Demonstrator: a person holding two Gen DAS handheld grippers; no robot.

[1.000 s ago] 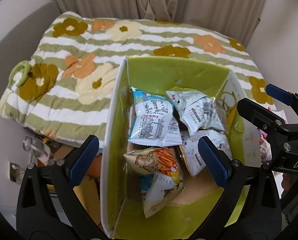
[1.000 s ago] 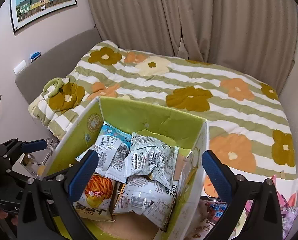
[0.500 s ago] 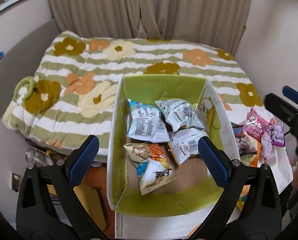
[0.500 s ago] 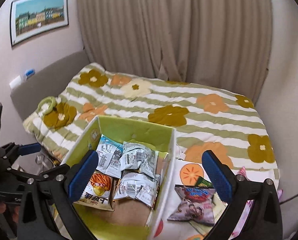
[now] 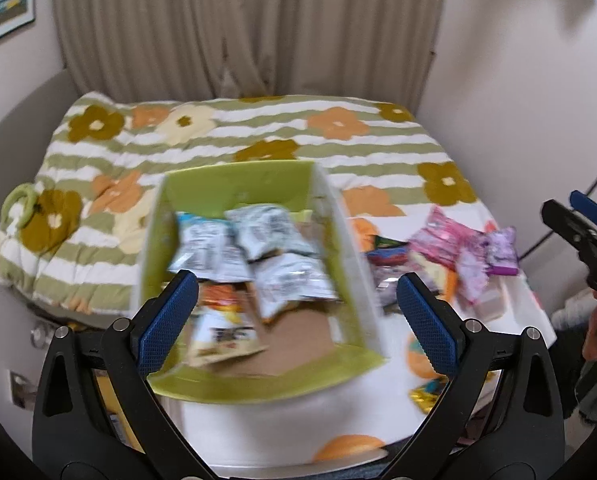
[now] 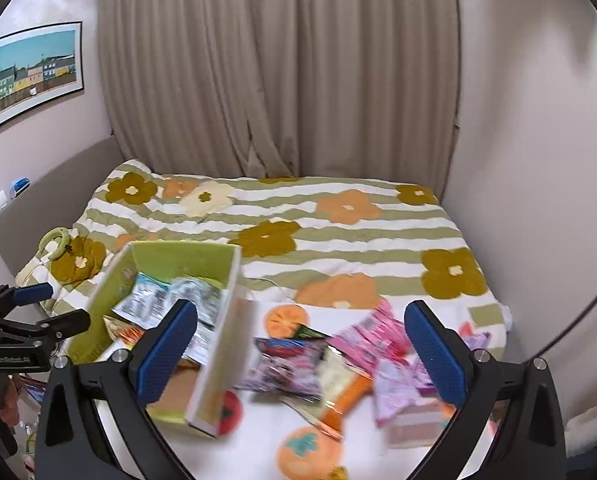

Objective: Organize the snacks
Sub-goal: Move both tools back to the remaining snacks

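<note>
Green box (image 5: 234, 184) sits on white cloth with orange prints (image 5: 258, 420), at the foot of the bed. Inside: silver-white snack packets (image 5: 274, 236) at the far end, an orange-and-white packet (image 5: 218, 320) nearer; brown floor of the box bare at the near end. Print on all packets blurred, unreadable. Loose snacks (image 6: 378, 344), pink, purple and orange wrappers, lie heaped on the cloth just right of the box; labels also smeared.

Left gripper (image 5: 296, 316): blue pads spread wide, nothing between them, box seen through the gap. Right gripper (image 6: 300, 344): pads likewise wide apart and empty, the loose heap seen between them. White lettering on the left gripper's body in the right view is too blurred to read.

Bed carries a green-striped quilt with flowers (image 6: 338, 232). Beige curtain (image 6: 278, 72) behind, pale walls, 1 framed picture of coloured houses (image 6: 34, 72) on the left wall.
</note>
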